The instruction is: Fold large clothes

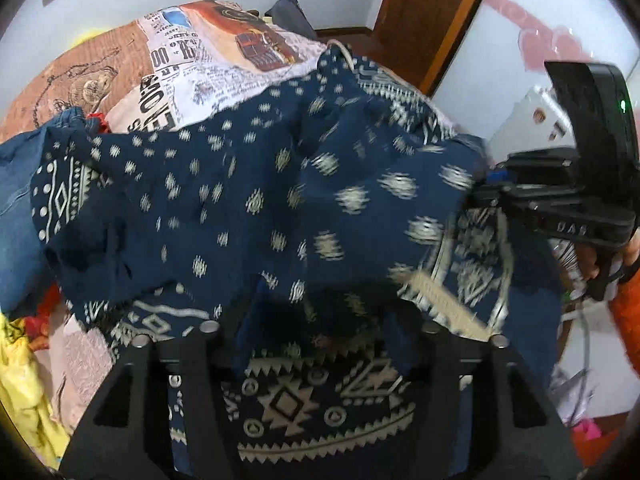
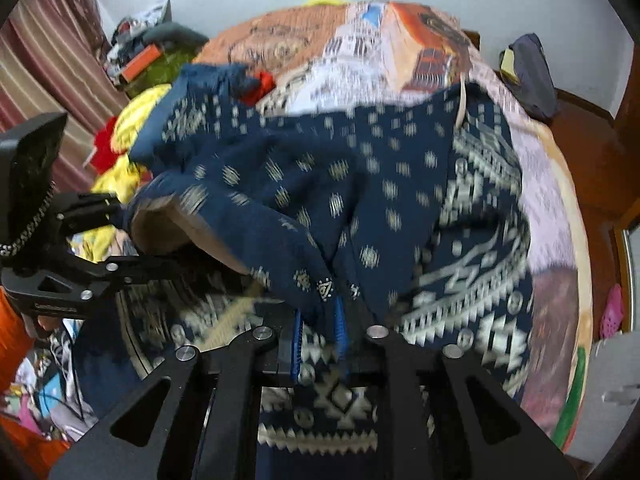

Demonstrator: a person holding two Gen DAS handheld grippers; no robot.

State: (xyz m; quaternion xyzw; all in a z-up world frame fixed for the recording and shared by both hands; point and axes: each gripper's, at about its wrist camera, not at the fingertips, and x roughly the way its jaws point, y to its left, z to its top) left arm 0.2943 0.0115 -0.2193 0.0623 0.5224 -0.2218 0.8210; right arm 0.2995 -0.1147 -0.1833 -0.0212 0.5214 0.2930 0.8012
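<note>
A large navy garment (image 1: 280, 184) with a cream tribal print lies bunched over the bed, partly lifted. In the right wrist view the same garment (image 2: 360, 184) hangs from my right gripper (image 2: 318, 332), whose blue pads (image 2: 297, 344) pinch a fold of it. My left gripper (image 2: 128, 236) shows at the left edge there, its jaws standing apart with a cloth edge lying between them. In the left wrist view the left gripper (image 1: 320, 332) has its fingertips hidden under the cloth. The right gripper (image 1: 484, 196) is at the right, at the garment's edge.
The bed carries a newspaper-print sheet (image 1: 192, 64). Yellow and red clothes (image 2: 132, 120) and a denim piece (image 1: 16, 200) are heaped at its left. A wooden door (image 1: 432, 12) and a dark bag (image 2: 532, 68) stand behind; a striped curtain (image 2: 52, 60) hangs far left.
</note>
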